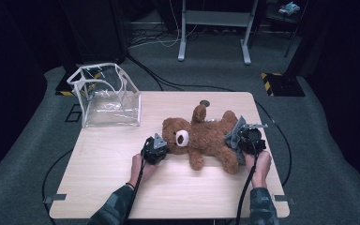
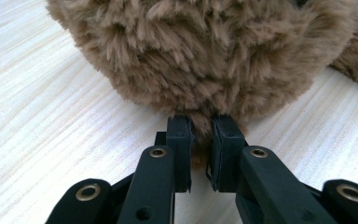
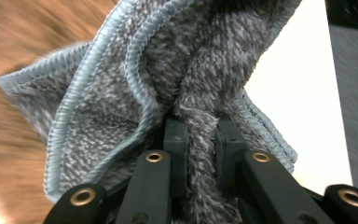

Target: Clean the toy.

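A brown teddy bear (image 1: 205, 136) lies on its back in the middle of the wooden table (image 1: 122, 187), head to the left. My left gripper (image 1: 158, 149) is at the bear's head, jaws shut on a tuft of its fur (image 2: 200, 126). My right gripper (image 1: 243, 138) is over the bear's legs and is shut on a bunched grey cloth with a light blue hem (image 3: 168, 74). The cloth (image 1: 232, 136) hangs against the bear's lower body, and blurred brown fur (image 3: 23, 42) lies behind it.
A clear plastic bag with white trim (image 1: 107, 96) stands open at the table's back left corner. A small dark round object (image 1: 205, 102) lies near the back edge behind the bear. Cables trail off both sides of the table onto grey carpet.
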`<action>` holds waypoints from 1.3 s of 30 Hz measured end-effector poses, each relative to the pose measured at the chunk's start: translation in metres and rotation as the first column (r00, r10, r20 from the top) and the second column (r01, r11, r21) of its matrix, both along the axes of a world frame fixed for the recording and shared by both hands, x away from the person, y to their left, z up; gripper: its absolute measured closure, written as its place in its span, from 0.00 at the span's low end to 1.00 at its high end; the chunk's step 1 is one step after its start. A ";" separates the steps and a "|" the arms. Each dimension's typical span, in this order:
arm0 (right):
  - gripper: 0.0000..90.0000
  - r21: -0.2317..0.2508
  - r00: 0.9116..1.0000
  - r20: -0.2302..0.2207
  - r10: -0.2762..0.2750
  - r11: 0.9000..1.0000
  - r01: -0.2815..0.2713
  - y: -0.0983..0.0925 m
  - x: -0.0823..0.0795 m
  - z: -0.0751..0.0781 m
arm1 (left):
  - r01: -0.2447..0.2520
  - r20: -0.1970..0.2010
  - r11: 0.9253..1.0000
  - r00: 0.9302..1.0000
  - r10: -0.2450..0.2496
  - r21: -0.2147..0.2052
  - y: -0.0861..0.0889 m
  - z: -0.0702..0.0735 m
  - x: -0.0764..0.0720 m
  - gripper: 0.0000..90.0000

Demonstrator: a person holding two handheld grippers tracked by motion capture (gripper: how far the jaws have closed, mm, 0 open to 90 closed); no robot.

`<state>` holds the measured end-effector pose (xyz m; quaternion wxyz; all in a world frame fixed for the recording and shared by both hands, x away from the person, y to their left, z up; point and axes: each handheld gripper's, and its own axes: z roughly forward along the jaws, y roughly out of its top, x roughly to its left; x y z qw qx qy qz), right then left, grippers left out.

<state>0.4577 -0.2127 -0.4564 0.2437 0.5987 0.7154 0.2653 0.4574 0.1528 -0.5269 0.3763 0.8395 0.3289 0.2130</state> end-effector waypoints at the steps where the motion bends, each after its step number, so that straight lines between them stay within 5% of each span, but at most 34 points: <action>1: 0.87 0.030 1.000 0.019 0.013 0.999 -0.014 0.001 -0.003 0.006 | 0.001 0.001 1.000 1.000 -0.001 0.000 0.000 0.000 0.000 0.89; 5: 0.87 0.072 0.994 0.070 0.086 0.993 -0.091 0.016 -0.010 0.025 | 0.001 0.000 1.000 1.000 -0.001 0.002 0.000 0.000 0.000 0.89; 9: 0.87 0.053 0.989 0.050 0.141 0.988 -0.144 0.038 -0.004 0.024 | 0.001 0.001 1.000 1.000 -0.001 0.001 0.000 0.000 0.000 0.89; 13: 0.88 0.040 0.992 0.024 0.124 0.991 -0.125 0.038 0.007 0.010 | 0.001 0.000 1.000 1.000 -0.001 0.000 0.000 0.000 0.000 0.89; 18: 0.88 -0.029 0.995 -0.088 0.055 0.998 -0.058 0.021 0.016 -0.018 | 0.001 0.000 1.000 1.000 -0.001 0.002 0.000 0.000 0.000 0.89; 20: 0.87 -0.035 0.995 -0.097 0.022 0.999 -0.025 0.014 0.014 -0.023 | 0.001 0.000 1.000 1.000 -0.001 0.002 0.000 0.000 0.000 0.89; 24: 0.87 -0.053 1.000 -0.005 0.003 0.999 -0.003 0.015 -0.002 -0.003 | -0.001 0.002 1.000 1.000 0.001 0.004 0.000 0.000 0.000 0.88; 27: 0.87 -0.041 0.998 0.060 0.033 0.999 -0.031 0.021 -0.011 0.014 | -0.002 0.005 1.000 1.000 0.002 0.006 0.000 0.000 0.000 0.88; 28: 0.87 -0.034 0.991 0.108 0.085 0.996 -0.082 0.032 -0.019 0.032 | -0.002 0.005 1.000 1.000 0.002 0.005 0.000 0.000 0.000 0.88; 34: 0.87 -0.046 0.978 0.109 0.177 0.984 -0.172 0.063 -0.023 0.048 | 0.000 0.002 1.000 1.000 0.000 0.004 0.000 0.000 -0.001 0.88; 39: 0.87 -0.063 0.986 0.033 0.163 0.985 -0.161 0.068 -0.023 0.022 | 0.000 0.001 1.000 1.000 0.000 0.004 0.000 0.000 -0.001 0.88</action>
